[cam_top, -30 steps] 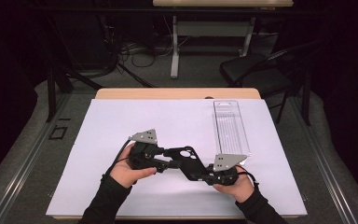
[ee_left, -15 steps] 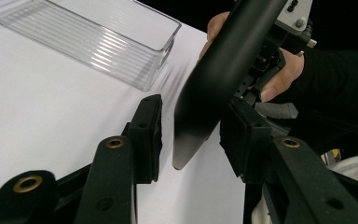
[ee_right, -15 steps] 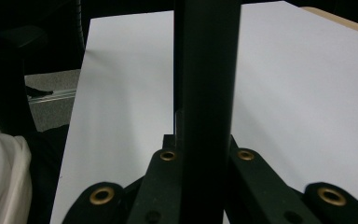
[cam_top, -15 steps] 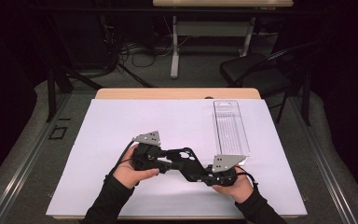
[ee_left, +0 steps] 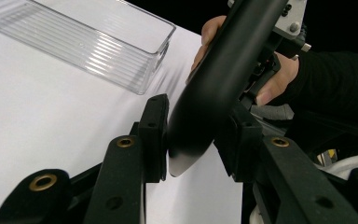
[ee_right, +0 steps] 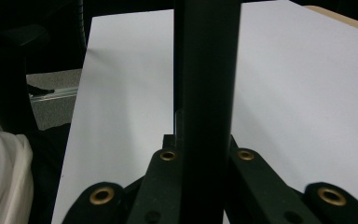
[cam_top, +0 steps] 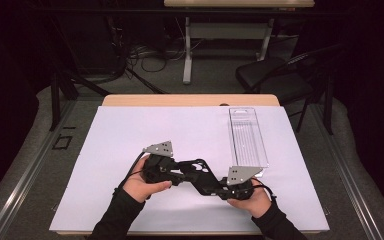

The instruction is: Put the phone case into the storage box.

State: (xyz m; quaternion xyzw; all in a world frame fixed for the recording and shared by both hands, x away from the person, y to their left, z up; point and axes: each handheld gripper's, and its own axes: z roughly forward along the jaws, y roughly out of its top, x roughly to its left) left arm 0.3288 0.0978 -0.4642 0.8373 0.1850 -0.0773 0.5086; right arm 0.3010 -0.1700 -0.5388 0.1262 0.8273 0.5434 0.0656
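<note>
From the high view the black object point(cam_top: 196, 172) between the two grippers is hard to read: it merges with the black gripper bodies, and its outline cannot be made out there. It lies just above the near middle of the tabletop point(cam_top: 130, 130), which is covered with a smooth white sheet, its wooden far edge left bare. The left gripper view shows more: a smooth, matte black, rounded bar with a blunt, tapered end sits between the left gripper point(ee_left: 191, 135)'s blocky, flat-faced pads, whose jaws have just been closing on it; one pad touches it, while the other side is too shadowed to tell firm contact. Its far end is cut off behind the person's right hand point(ee_left: 265, 74). In the right gripper view the same dark bar stands straight up between the jaws of the right gripper point(ee_right: 206, 149), which is clamped tight on it; the bar hides the pads and runs off the top edge. A clear, ribbed plastic tray point(cam_top: 247, 135), long and rectangular, rests at the right, its near end covered by the right gripper's grey plate.
</note>
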